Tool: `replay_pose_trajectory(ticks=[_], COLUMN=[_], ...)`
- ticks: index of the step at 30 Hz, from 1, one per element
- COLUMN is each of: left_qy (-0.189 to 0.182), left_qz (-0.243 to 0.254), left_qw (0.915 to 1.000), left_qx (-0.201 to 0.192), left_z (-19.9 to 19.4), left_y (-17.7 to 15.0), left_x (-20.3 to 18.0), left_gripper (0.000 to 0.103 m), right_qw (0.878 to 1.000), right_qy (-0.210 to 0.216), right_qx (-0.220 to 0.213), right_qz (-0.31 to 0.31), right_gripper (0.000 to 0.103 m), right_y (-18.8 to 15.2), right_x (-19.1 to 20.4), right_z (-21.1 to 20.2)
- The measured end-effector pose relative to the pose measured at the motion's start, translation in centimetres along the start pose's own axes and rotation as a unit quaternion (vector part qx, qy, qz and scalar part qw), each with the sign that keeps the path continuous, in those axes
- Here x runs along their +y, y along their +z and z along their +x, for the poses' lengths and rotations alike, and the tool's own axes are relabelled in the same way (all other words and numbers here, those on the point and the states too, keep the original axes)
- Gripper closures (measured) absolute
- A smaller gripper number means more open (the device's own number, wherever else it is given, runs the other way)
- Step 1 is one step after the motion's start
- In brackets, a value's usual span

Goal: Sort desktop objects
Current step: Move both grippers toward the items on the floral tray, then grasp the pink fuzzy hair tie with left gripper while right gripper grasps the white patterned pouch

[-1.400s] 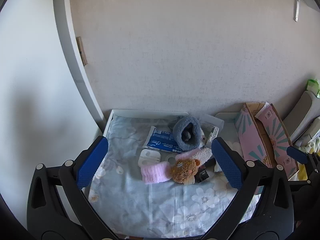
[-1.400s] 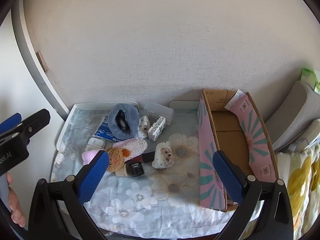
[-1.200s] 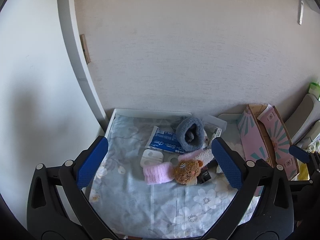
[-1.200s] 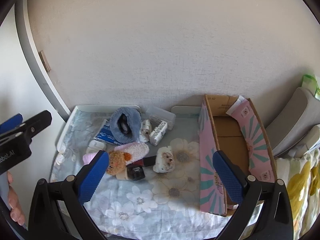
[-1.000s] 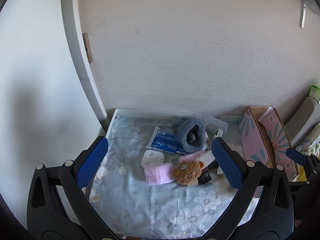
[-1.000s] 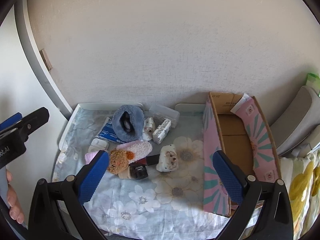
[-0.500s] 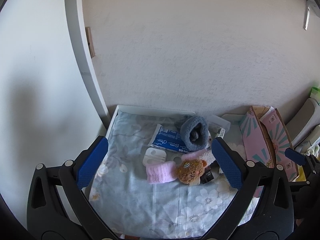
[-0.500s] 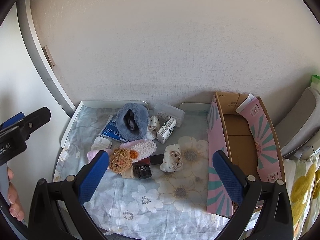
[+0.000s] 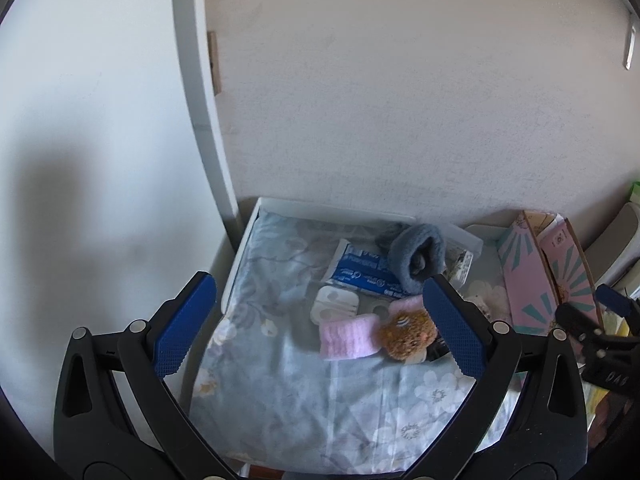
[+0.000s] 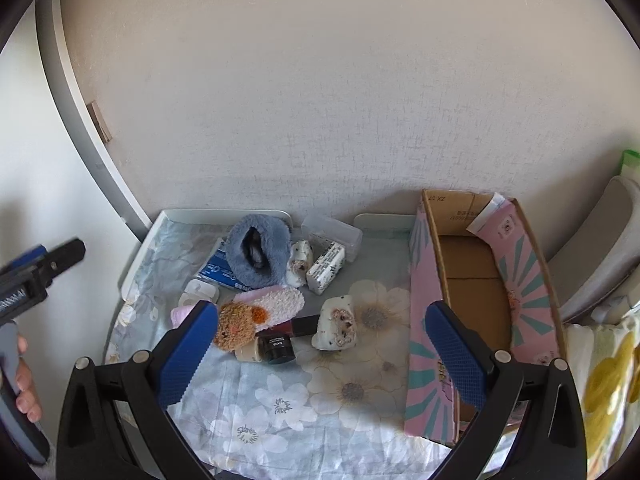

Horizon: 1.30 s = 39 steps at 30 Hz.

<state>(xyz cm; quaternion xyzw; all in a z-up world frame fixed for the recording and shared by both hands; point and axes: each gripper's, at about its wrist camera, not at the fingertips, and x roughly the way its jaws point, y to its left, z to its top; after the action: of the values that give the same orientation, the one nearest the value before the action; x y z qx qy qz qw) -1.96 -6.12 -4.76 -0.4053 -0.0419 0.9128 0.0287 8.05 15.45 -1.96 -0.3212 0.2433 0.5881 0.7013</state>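
A heap of small objects lies on the floral cloth: a blue fuzzy hat, a brown plush bear, a pink fluffy sock, a pink rolled cloth, a blue packet, a black-capped jar and white patterned packs. An open pink cardboard box stands to the right. My left gripper hangs open above the heap's left side. My right gripper is open too, held above the cloth between heap and box. Neither holds anything.
A textured wall rises directly behind the table. A clear plastic container sits at the back. A grey cushion and yellow floral fabric lie right of the box. A hand grips the left tool's handle.
Both grippers have drawn back slightly and tilted, so the heap and box sit a little farther and lower-right in view. Nothing on the table has moved; both stay open.
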Motion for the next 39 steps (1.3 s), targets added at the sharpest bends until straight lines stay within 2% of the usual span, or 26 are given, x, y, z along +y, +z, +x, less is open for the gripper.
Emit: replay_pose_trajectory(ticks=[7, 9, 13, 17, 21, 22, 23, 24, 25, 27, 29, 30, 32, 34, 39], left_qy=[-0.029, -0.041, -0.061, -0.074, -0.082, -0.083, -0.085, -0.089, -0.102, -0.131, -0.138, -0.141, -0.143, -0.138, -0.146], left_qz=[0.012, 0.011, 0.009, -0.005, -0.022, -0.024, -0.030, -0.035, -0.045, -0.060, -0.063, -0.058, -0.052, -0.044, -0.017], left_qw=[0.9984, 0.9962, 0.9927, 0.9892, 0.9859, 0.9855, 0.9844, 0.9831, 0.9802, 0.9740, 0.9737, 0.9730, 0.9729, 0.9742, 0.9763], left_qx=[0.046, 0.075, 0.104, 0.126, 0.144, 0.146, 0.151, 0.156, 0.164, 0.174, 0.170, 0.173, 0.174, 0.173, 0.159], left_z=[4.0, 6.3, 10.1, 13.4, 16.0, 16.3, 16.9, 17.2, 17.6, 18.1, 18.0, 17.9, 17.6, 17.0, 14.4], left_y=[-3.3, -4.6, -6.8, -8.0, -8.8, -8.9, -9.2, -9.3, -9.5, -9.8, -10.0, -10.1, -10.1, -9.9, -9.0], left_x=[1.3, 1.2, 1.0, 0.7, 0.4, 0.3, 0.3, 0.3, 0.4, 0.6, 0.6, 0.3, 0.0, -0.4, -0.9], left_gripper=[0.000, 0.000, 0.003, 0.007, 0.007, 0.007, 0.007, 0.015, 0.029, 0.034, 0.039, 0.052, 0.060, 0.071, 0.075], right_qw=[0.999, 0.998, 0.998, 0.996, 0.995, 0.994, 0.993, 0.993, 0.992, 0.989, 0.988, 0.988, 0.989, 0.989, 0.990], right_qy=[0.030, 0.030, 0.022, 0.010, 0.007, 0.004, 0.004, 0.006, 0.008, 0.013, 0.028, 0.028, 0.026, 0.023, 0.028], right_qx=[0.034, 0.047, 0.066, 0.083, 0.097, 0.102, 0.107, 0.113, 0.121, 0.137, 0.144, 0.146, 0.140, 0.136, 0.129], right_qz=[-0.001, 0.004, -0.002, 0.000, 0.034, 0.037, 0.040, 0.043, 0.045, 0.050, 0.052, 0.051, 0.047, 0.057, 0.050], right_gripper=[0.000, 0.000, 0.002, 0.012, 0.019, 0.022, 0.031, 0.042, 0.047, 0.057, 0.066, 0.068, 0.076, 0.080, 0.081], right_y=[-1.0, -1.8, -4.4, -5.2, -4.6, -4.4, -4.3, -4.3, -4.2, -4.3, -4.4, -4.5, -4.4, -4.1, -3.4], right_x=[-0.8, -0.9, -0.8, -1.2, -2.9, -3.2, -3.4, -3.6, -3.9, -4.2, -4.2, -4.1, -4.0, -4.4, -4.6], right_z=[2.8, 4.2, 7.5, 10.3, 13.1, 13.7, 14.2, 14.7, 15.2, 16.1, 16.7, 16.7, 16.3, 15.5, 13.4])
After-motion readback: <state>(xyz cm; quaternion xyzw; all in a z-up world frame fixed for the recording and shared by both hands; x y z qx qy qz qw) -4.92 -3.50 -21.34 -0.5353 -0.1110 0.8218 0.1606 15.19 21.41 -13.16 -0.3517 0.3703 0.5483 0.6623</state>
